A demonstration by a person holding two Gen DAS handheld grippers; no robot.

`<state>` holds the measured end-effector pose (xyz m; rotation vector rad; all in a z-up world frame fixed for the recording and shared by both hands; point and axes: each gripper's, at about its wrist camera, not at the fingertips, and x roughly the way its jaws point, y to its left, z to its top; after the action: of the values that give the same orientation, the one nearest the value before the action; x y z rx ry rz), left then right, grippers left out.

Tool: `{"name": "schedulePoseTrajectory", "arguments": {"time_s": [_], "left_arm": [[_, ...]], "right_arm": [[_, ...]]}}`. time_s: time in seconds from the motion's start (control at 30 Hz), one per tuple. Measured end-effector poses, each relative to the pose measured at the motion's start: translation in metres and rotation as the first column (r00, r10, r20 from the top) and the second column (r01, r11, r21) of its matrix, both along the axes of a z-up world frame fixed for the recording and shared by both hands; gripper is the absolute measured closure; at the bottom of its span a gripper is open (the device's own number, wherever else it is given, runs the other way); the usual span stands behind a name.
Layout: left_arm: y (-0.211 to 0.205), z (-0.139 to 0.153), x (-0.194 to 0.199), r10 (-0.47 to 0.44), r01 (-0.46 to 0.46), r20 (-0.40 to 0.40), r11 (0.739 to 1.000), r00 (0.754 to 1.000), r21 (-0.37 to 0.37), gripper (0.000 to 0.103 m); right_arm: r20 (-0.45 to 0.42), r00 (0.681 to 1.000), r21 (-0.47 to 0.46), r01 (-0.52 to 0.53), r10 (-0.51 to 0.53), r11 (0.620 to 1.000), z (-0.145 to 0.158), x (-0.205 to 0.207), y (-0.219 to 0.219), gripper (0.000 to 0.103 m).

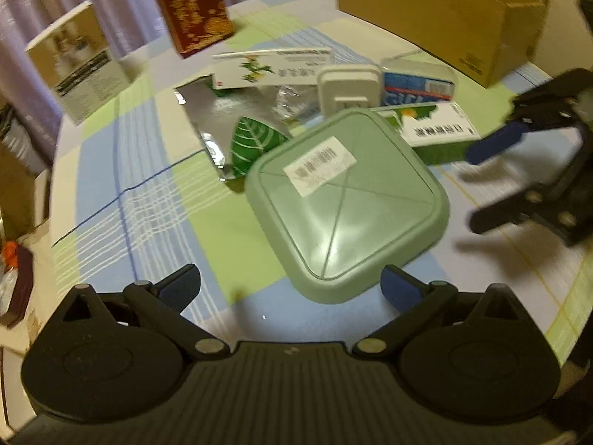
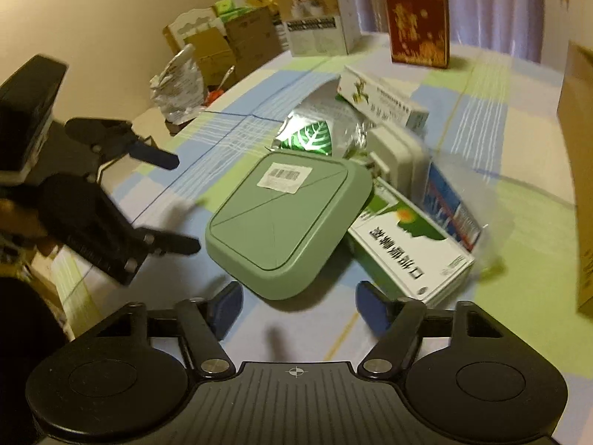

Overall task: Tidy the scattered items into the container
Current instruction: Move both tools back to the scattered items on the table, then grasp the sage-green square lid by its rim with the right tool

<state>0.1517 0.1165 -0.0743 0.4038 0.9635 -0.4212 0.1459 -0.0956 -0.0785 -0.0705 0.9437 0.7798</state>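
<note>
A green square container (image 1: 348, 200) (image 2: 285, 222) lies bottom up on the checked tablecloth, with a barcode label on its base. Behind and beside it lie a green-and-white medicine box (image 1: 437, 129) (image 2: 407, 252), a white plug adapter (image 1: 348, 89) (image 2: 393, 155), a blue packet in clear wrap (image 1: 415, 89) (image 2: 452, 204), a long white herb-print box (image 1: 270, 66) (image 2: 381, 100) and a foil pouch with a green leaf (image 1: 229, 129) (image 2: 311, 137). My left gripper (image 1: 291, 289) (image 2: 178, 204) stands open just short of the container's near-left side. My right gripper (image 2: 298, 307) (image 1: 478, 185) is open at its other side, holding nothing.
A large cardboard box (image 1: 437, 15) (image 2: 582, 185) stands at the table's far right. A red box (image 1: 192, 11) (image 2: 418, 22) and a beige photo box (image 1: 78, 63) (image 2: 318, 15) stand upright at the back. Cartons and a crumpled bag (image 2: 178, 89) crowd the space past the table's left edge.
</note>
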Motion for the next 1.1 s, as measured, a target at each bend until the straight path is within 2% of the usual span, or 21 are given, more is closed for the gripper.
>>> {"name": "schedulePoseTrajectory", "arguments": {"time_s": [0.23,0.27,0.3,0.5,0.57,0.63,0.73,1.03,1.1], "left_arm": [[0.003,-0.013,0.006,-0.087,0.085,-0.043,0.995,0.995,-0.042,0.001],[0.004,-0.016,0.007,-0.095,0.092,-0.053,0.994,0.994,-0.055,0.001],[0.004,-0.018,0.009,-0.104,0.1,-0.062,0.993,0.993,-0.064,0.001],[0.002,-0.028,0.011,-0.169,0.161,-0.088,0.983,0.982,-0.086,0.001],[-0.001,-0.031,0.01,-0.193,0.185,-0.092,0.978,0.977,-0.093,0.001],[-0.004,-0.033,0.01,-0.212,0.204,-0.088,0.975,0.973,-0.091,0.001],[-0.007,-0.035,0.011,-0.221,0.215,-0.085,0.974,0.972,-0.075,0.001],[-0.004,-0.041,0.011,-0.236,0.227,-0.082,0.968,0.968,-0.103,0.001],[-0.004,-0.043,0.011,-0.237,0.229,-0.081,0.968,0.968,-0.1,0.001]], "right_arm": [[-0.1,0.992,0.069,0.084,-0.077,0.994,-0.02,0.02,0.011,0.03],[-0.115,0.99,0.082,0.097,-0.087,0.992,-0.022,0.023,0.01,0.04],[-0.126,0.988,0.095,0.102,-0.09,0.99,-0.023,0.025,0.01,0.042],[-0.124,0.989,0.142,0.103,-0.086,0.984,-0.017,0.03,0.013,0.049],[-0.13,0.988,0.163,0.11,-0.089,0.981,-0.015,0.032,0.013,0.055],[-0.14,0.986,0.182,0.116,-0.091,0.977,-0.014,0.034,0.013,0.055],[-0.157,0.984,0.208,0.115,-0.083,0.971,-0.016,0.038,0.015,0.055],[-0.219,0.972,0.285,0.151,-0.089,0.946,-0.03,0.055,0.027,0.055],[-0.23,0.969,0.296,0.162,-0.095,0.941,-0.03,0.059,0.028,0.063]]}}
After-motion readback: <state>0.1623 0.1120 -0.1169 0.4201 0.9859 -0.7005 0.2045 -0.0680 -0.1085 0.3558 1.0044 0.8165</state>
